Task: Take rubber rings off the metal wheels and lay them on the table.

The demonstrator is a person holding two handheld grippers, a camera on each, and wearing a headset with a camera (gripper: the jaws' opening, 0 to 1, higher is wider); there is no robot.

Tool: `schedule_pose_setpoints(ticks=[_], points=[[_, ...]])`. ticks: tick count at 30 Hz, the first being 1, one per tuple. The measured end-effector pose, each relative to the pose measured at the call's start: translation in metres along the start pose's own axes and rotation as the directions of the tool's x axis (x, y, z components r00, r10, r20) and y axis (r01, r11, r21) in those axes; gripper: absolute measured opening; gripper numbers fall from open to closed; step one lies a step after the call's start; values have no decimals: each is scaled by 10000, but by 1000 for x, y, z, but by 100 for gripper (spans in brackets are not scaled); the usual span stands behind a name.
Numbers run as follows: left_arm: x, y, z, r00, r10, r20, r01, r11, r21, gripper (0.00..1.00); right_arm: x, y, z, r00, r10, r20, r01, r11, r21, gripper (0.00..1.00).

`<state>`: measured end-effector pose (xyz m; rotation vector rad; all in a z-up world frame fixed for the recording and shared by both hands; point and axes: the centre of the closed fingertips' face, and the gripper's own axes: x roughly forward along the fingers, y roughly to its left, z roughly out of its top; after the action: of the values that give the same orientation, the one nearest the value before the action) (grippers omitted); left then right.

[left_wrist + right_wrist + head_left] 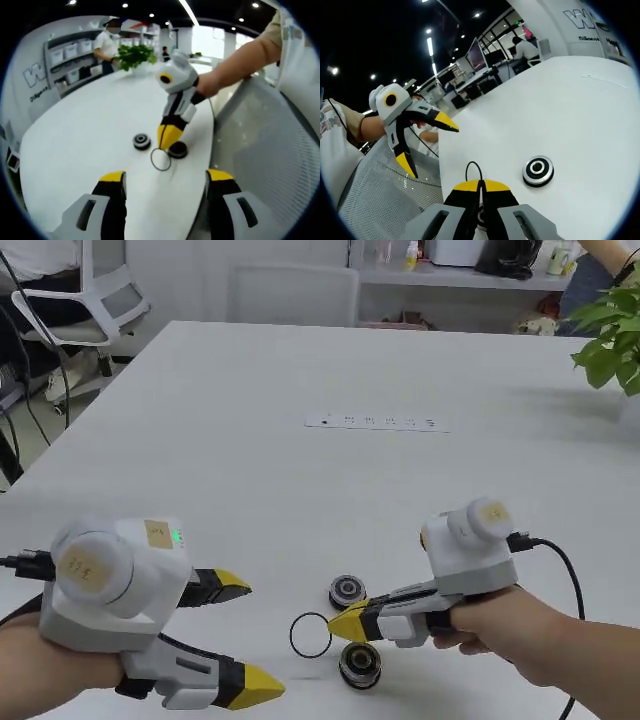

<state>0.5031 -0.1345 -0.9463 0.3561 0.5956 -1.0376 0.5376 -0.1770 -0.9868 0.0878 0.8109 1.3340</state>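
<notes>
Right gripper [348, 623] pinches the black rubber ring [291, 635] at its 3 o'clock edge, between two metal wheels [347, 591]. Left gripper [255, 633] is spread wide above the white desk [300, 470].

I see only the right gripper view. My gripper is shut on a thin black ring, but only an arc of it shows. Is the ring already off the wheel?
Observer: Yes. In the head view the rubber ring is a whole loop at the tip of the right gripper, encircling nothing.
Operator: I see one wheel clearly. Is there another?
Observer: Yes, a second wheel sits close beside your gripper, nearer the person than that one.
Operator: What is further to the right?
Observer: A green plant, at the right edge of the head view.
</notes>
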Motion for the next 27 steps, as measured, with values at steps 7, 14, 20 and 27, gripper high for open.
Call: schedule_pose_setpoints(ticks=[7, 14, 20, 27], points=[[0, -3, -1, 10000, -33, -33, 33, 10000, -27, 65, 6, -5, -2, 9996, -251, -137, 249, 9996, -150, 0], [1, -5, -5, 9999, -35, -118, 34, 10000, -44, 64, 11, -6, -8, 9981, -468, -410, 449, 9978, -482, 0], [0, -5, -5, 9999, -17, -140, 17, 10000, -42, 64, 13, -7, -8, 9972, -571, -472, 533, 9955, -786, 4], [-1, -3, -6, 9998, 28, -183, -28, 10000, -27, 64, 12, -9, -8, 9966, -681, -468, 633, 9932, -974, 13]])
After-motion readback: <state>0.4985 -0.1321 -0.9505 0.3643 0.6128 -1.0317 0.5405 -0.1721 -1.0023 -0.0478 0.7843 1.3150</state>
